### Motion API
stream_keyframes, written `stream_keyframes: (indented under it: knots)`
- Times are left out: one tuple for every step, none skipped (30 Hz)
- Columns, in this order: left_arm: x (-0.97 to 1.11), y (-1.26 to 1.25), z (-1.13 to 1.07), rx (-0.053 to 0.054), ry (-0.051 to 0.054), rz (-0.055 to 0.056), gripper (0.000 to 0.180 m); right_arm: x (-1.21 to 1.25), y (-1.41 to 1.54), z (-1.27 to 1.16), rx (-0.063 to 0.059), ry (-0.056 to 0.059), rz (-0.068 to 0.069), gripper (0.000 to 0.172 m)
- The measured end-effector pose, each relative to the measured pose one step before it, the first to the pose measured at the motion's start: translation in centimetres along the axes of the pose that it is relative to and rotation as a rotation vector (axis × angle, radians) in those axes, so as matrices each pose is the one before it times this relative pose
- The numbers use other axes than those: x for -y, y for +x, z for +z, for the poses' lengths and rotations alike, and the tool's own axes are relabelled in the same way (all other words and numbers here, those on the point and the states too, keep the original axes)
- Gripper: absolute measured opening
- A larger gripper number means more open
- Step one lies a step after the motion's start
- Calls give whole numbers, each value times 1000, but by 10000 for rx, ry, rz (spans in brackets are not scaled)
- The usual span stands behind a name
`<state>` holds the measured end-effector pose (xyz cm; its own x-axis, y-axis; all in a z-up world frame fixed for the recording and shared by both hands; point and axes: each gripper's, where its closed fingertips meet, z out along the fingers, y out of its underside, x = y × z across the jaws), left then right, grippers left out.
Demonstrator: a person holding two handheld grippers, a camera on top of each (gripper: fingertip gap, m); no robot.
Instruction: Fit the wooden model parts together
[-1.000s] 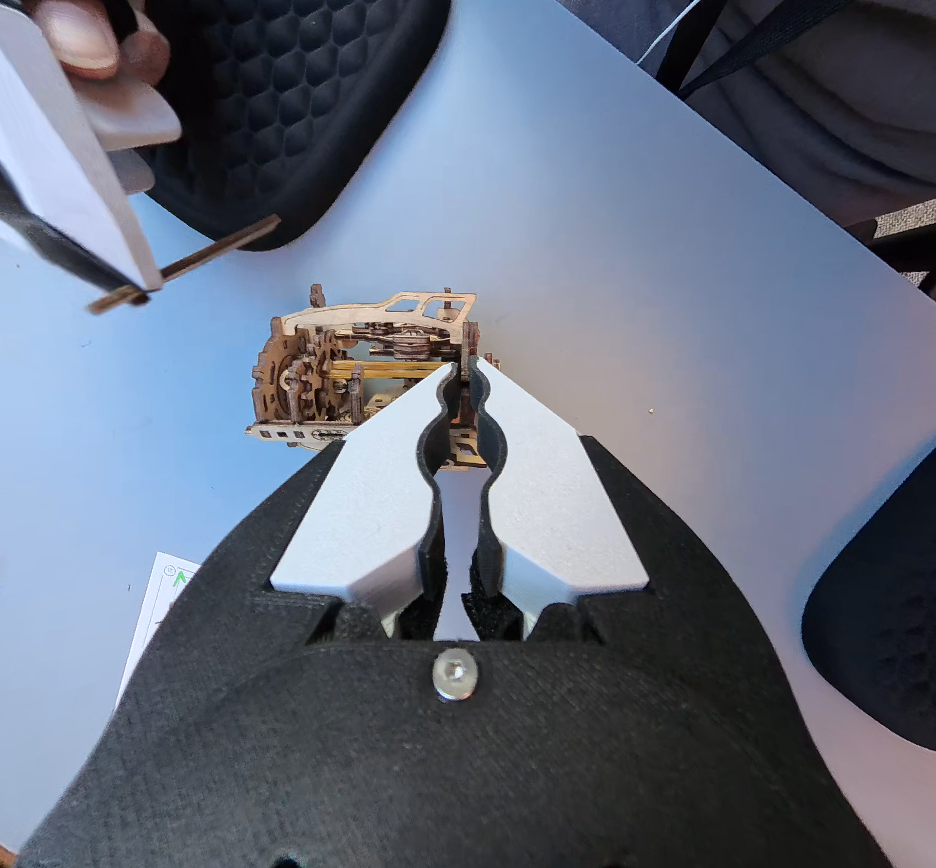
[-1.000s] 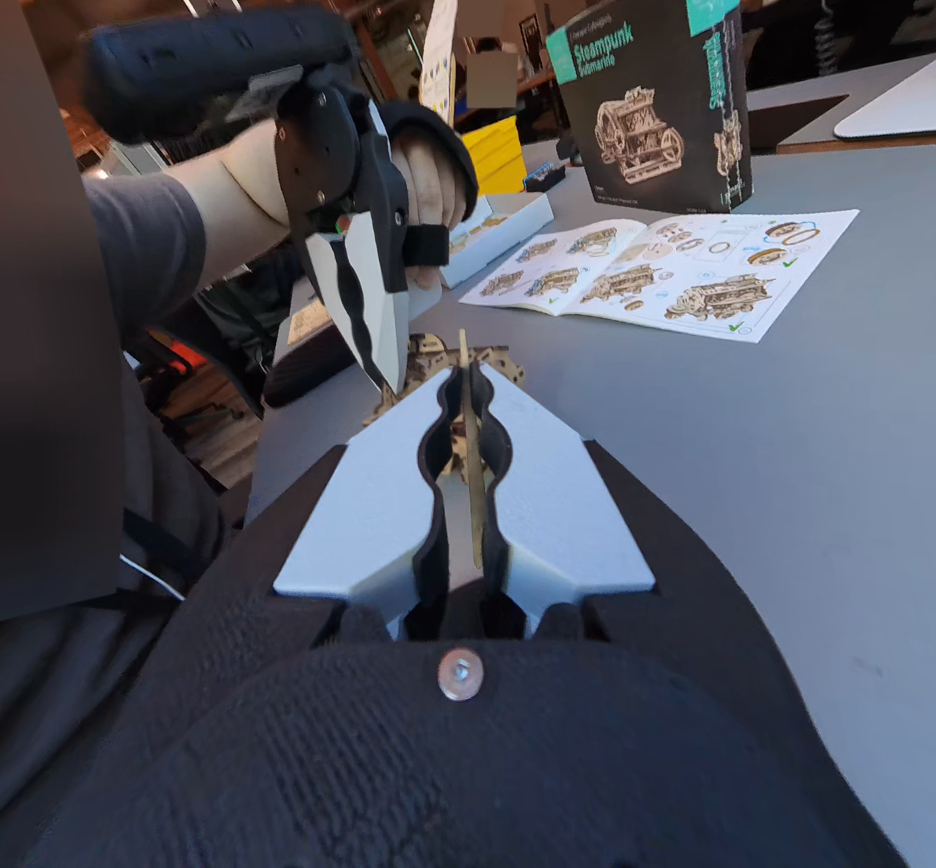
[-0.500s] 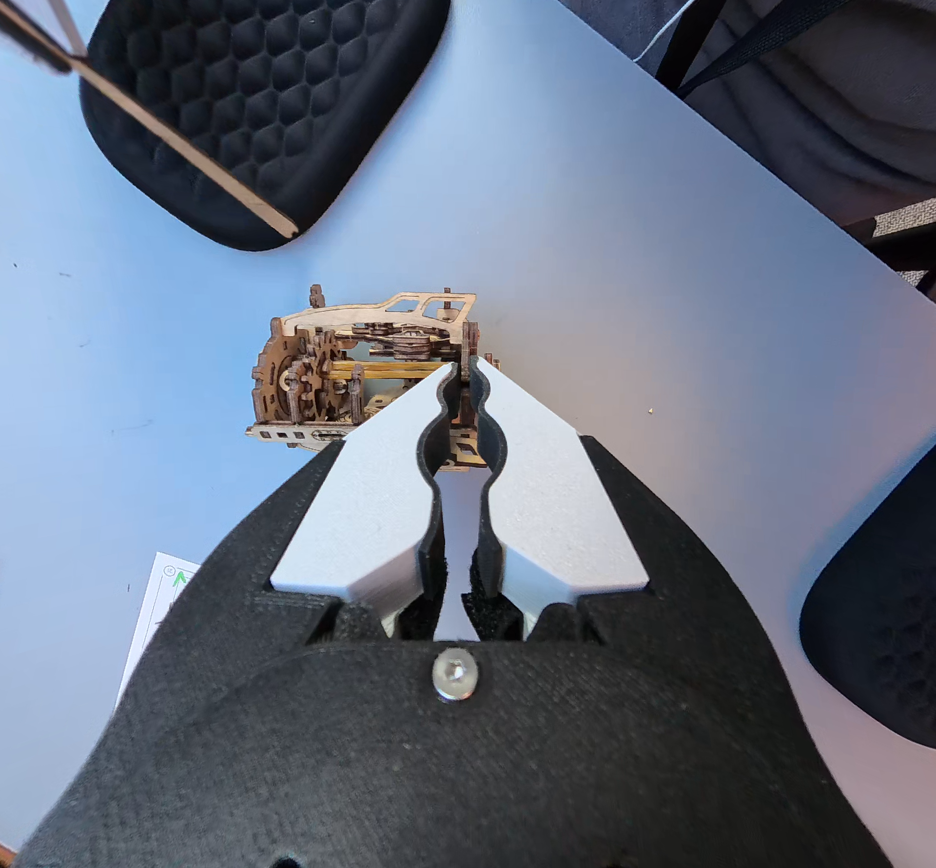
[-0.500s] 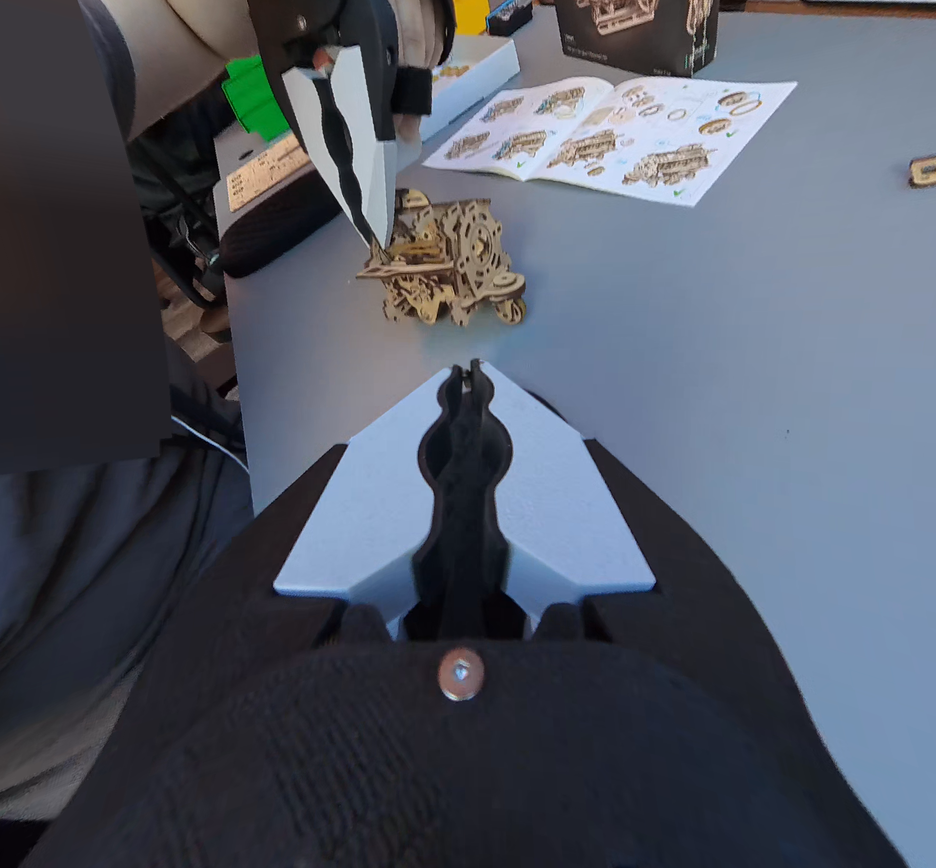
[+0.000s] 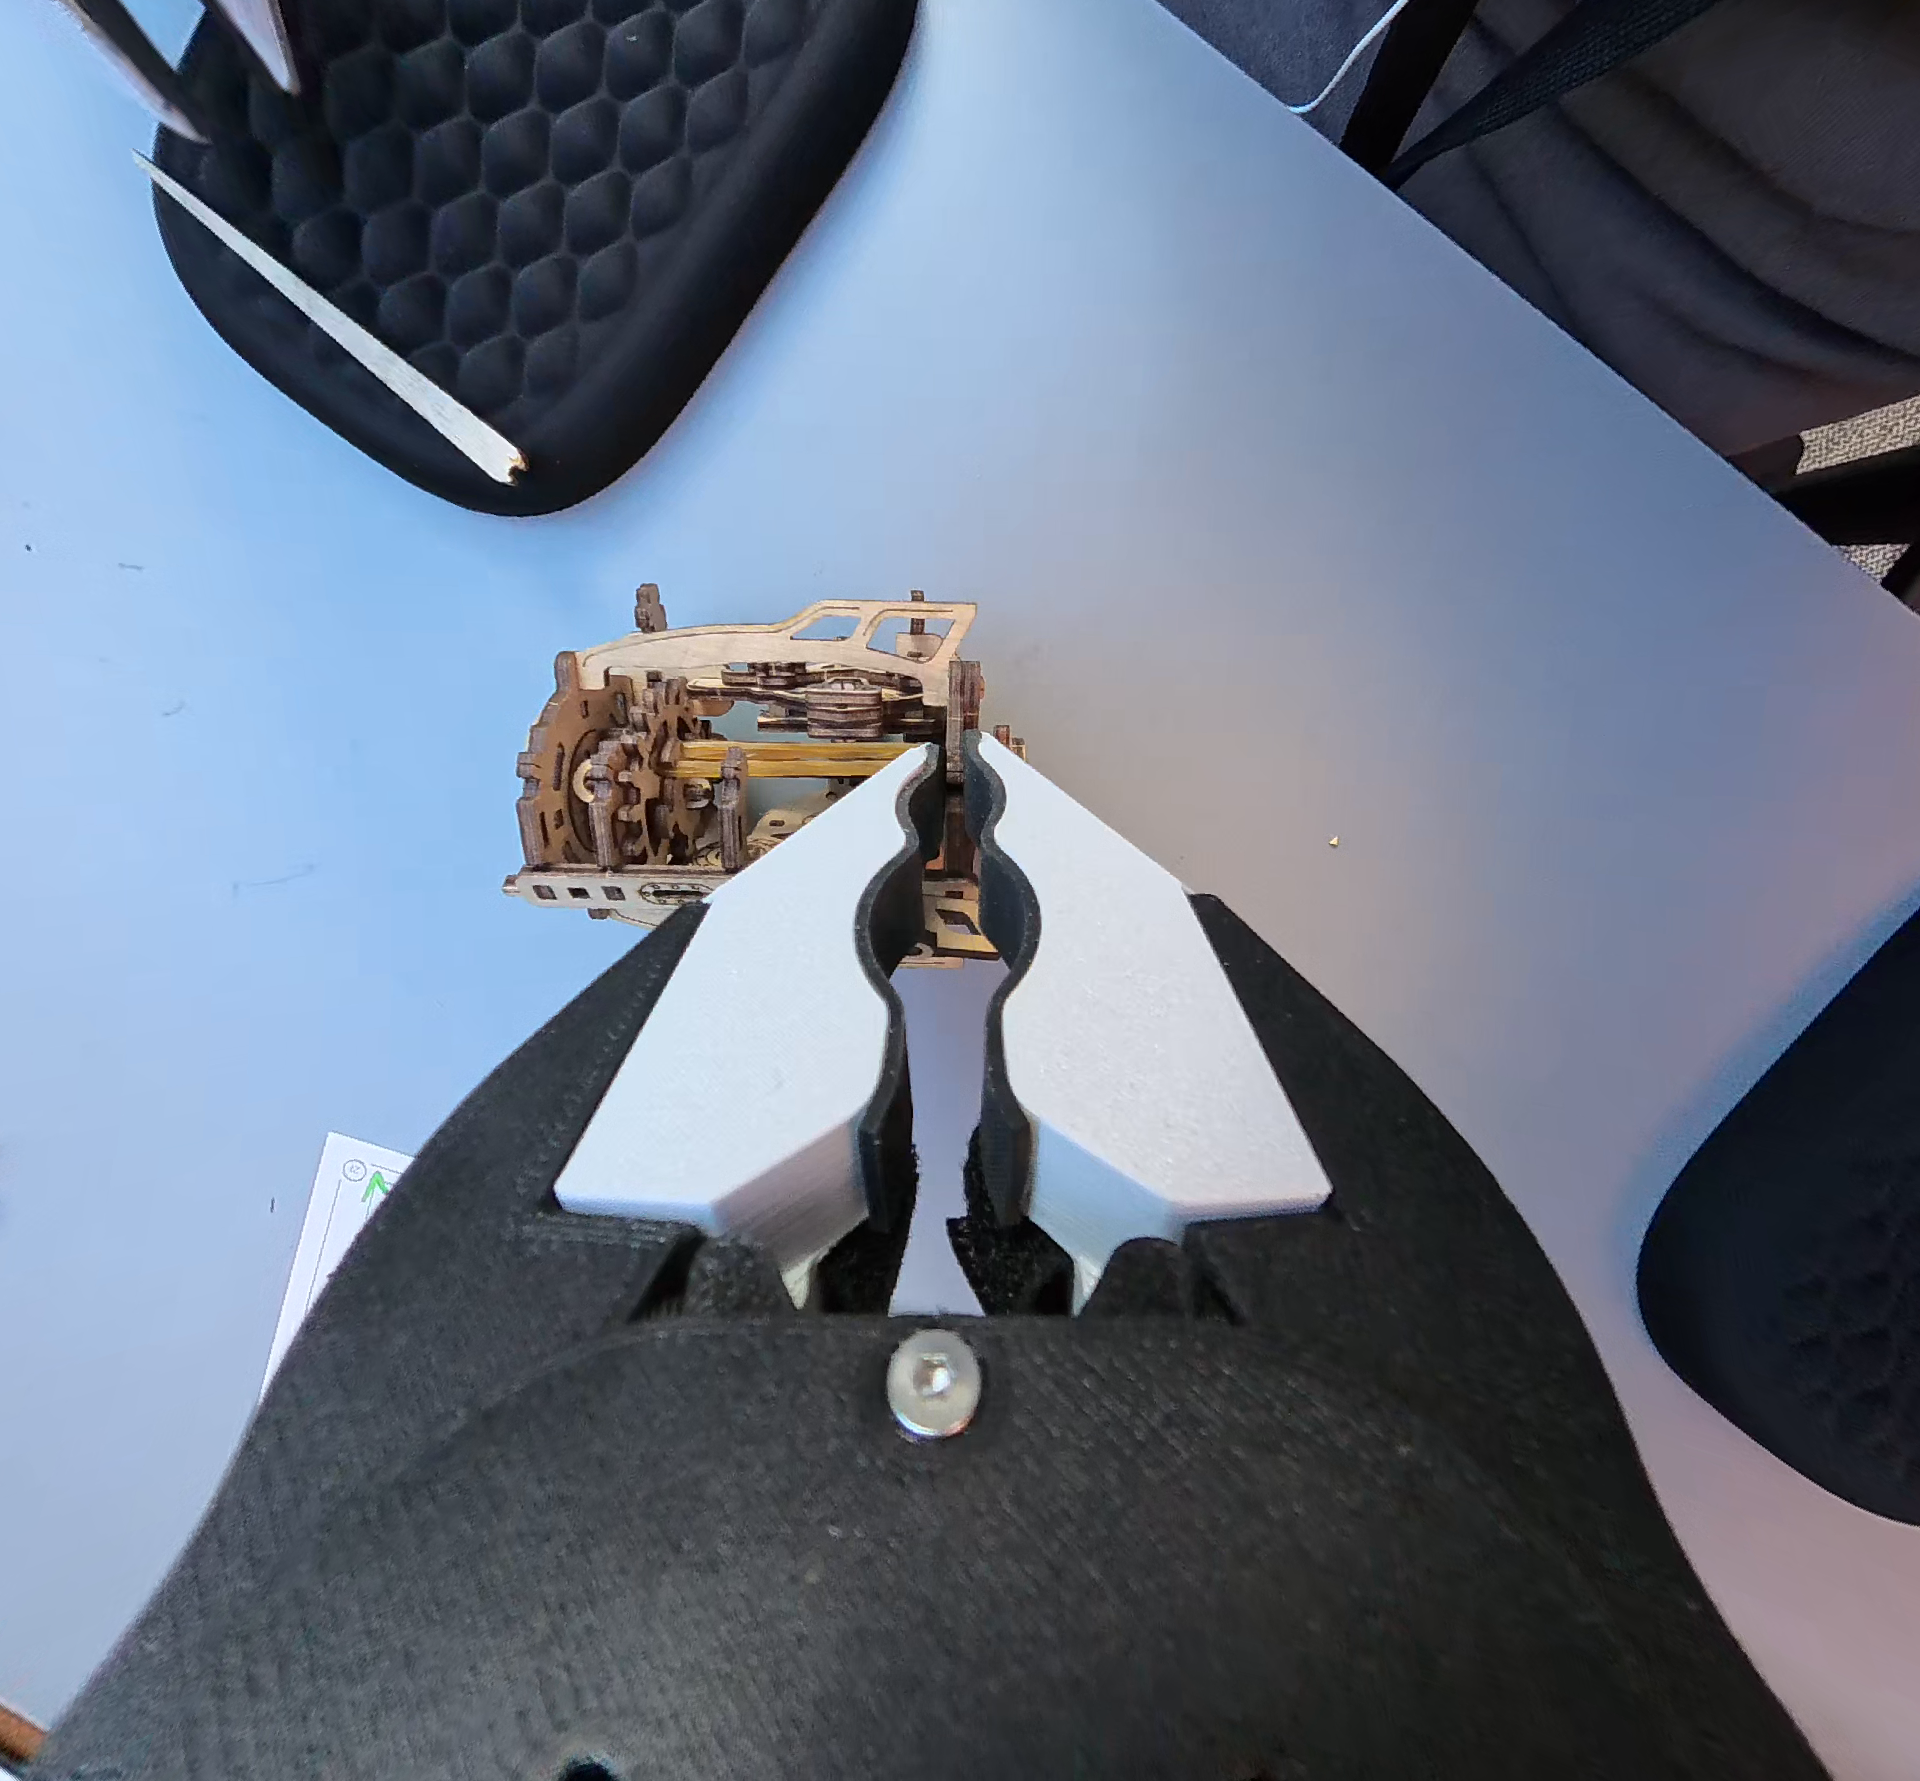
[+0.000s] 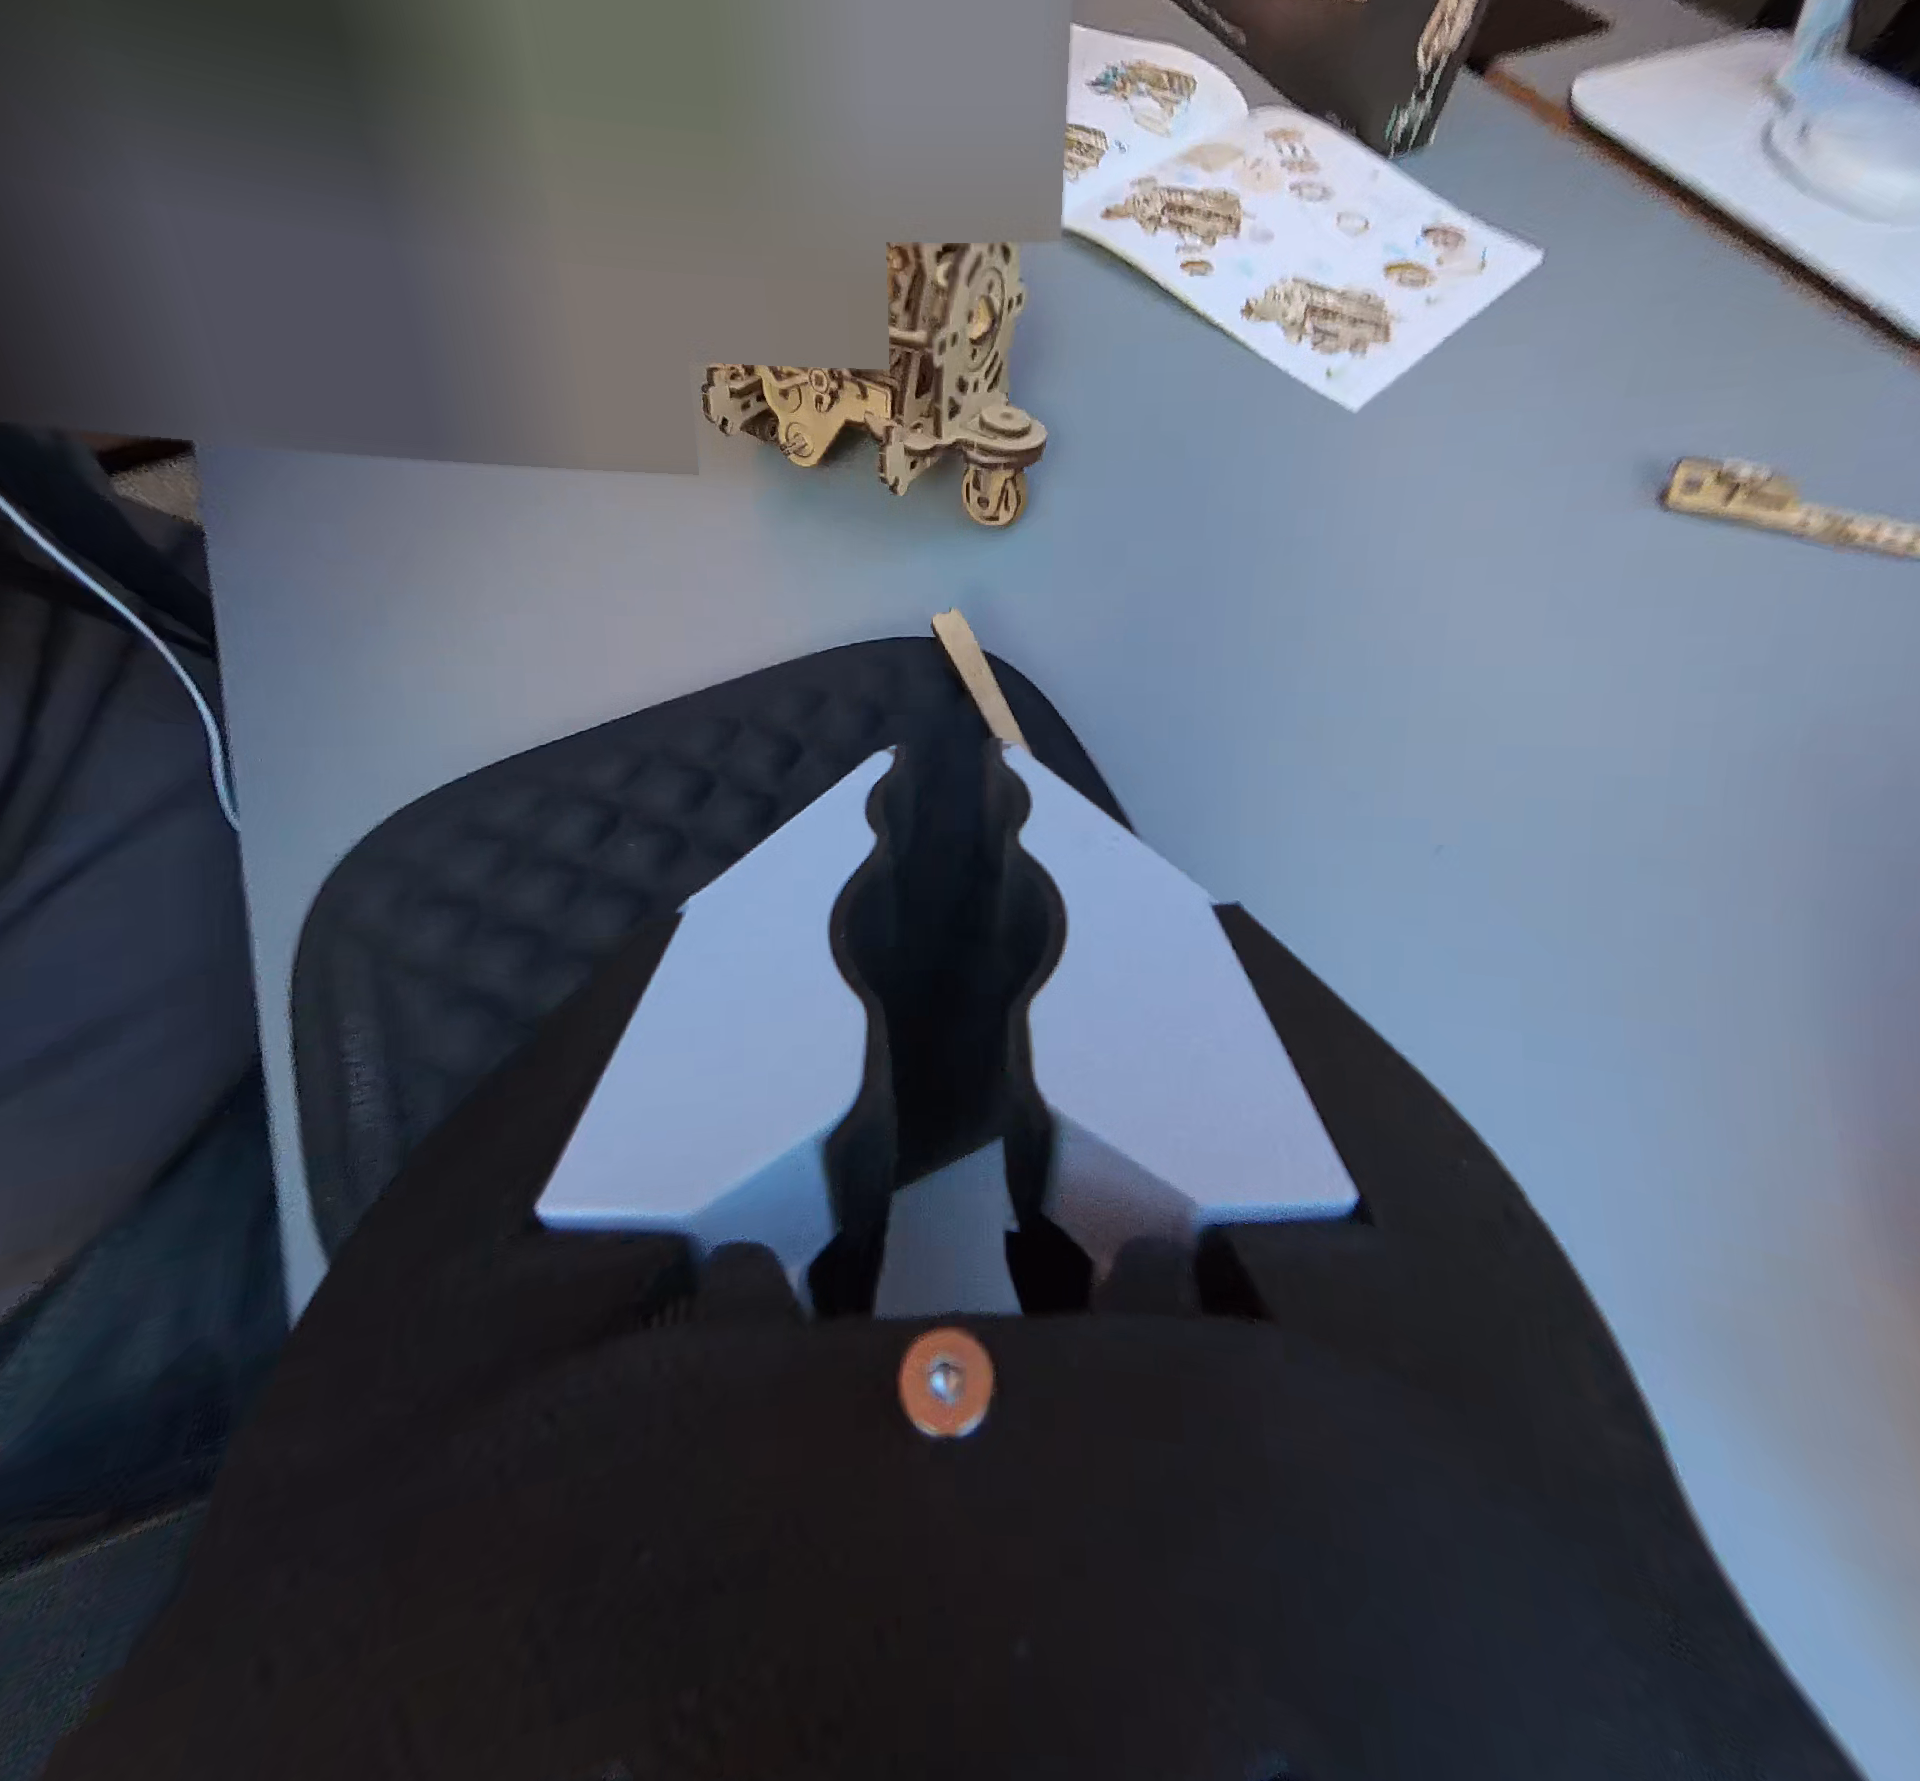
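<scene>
On the bench (image 5: 1247,484), left tool (image 5: 948,755) pinches an upright plate of the wooden model (image 5: 748,755); its near side is hidden by the fingers. Right tool (image 6: 948,752) stands apart; wooden strip (image 6: 971,682) lies loose on the black pad (image 6: 582,817), lower end hidden. Mosaic covers the model's top in the right wrist view.

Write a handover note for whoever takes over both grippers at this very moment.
Left gripper: shut on an upright plate of the wooden model, which stands on the grey table.
Right gripper: jaws parted, above the black honeycomb pad. The thin wooden strip lies on that pad, apparently released.
Done: model steadied.
Left: the strip is not fitted; another loose wooden part lies on the table.
</scene>
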<state>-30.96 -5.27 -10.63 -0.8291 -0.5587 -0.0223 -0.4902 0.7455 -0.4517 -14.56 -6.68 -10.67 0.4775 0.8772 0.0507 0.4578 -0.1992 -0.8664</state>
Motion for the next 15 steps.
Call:
stream_keyframes:
  knots:
    - [7,0,-7,-13,0,-6,0,297,168,231,-107,78,-814,13]
    - [-2,-10,0,-10,-3,3,0,-77,326,310,-62,-41,-672,15]
    - [16,-2,19,-4,-3,3,0,-378,199,398,143,-100,-382,15]
    - [10,-2,5,1,-7,4,0,-410,104,441,273,-30,-75,16]
    - [9,8,4,4,-10,3,0,-442,86,459,335,-12,127,18]
    - [6,-4,3,4,-5,-6,0,-411,143,431,306,4,237,19]
    - [-20,3,-10,4,-9,-20,0,-226,-87,383,449,80,299,21]
    - [-13,20,-7,9,-22,-11,0,68,-53,144,440,138,379,21]
    - [-29,19,-5,17,-25,19,0,294,208,-38,234,233,314,21]
    - [-3,0,-2,8,-9,11,0,225,161,-26,195,206,221,21]
    - [7,-1,4,-8,9,-22,0,-120,181,95,141,-37,268,21]
    - [2,-4,2,-15,7,-23,0,-199,112,166,133,-148,286,21]
    - [-14,-9,-6,-15,-1,-6,0,-217,-195,177,276,-182,128,19]
    - [14,-16,8,-15,1,-2,0,-162,-74,158,143,-198,15,19]
    - [27,-2,14,-12,-2,8,0,-96,-132,128,123,-191,-89,19]
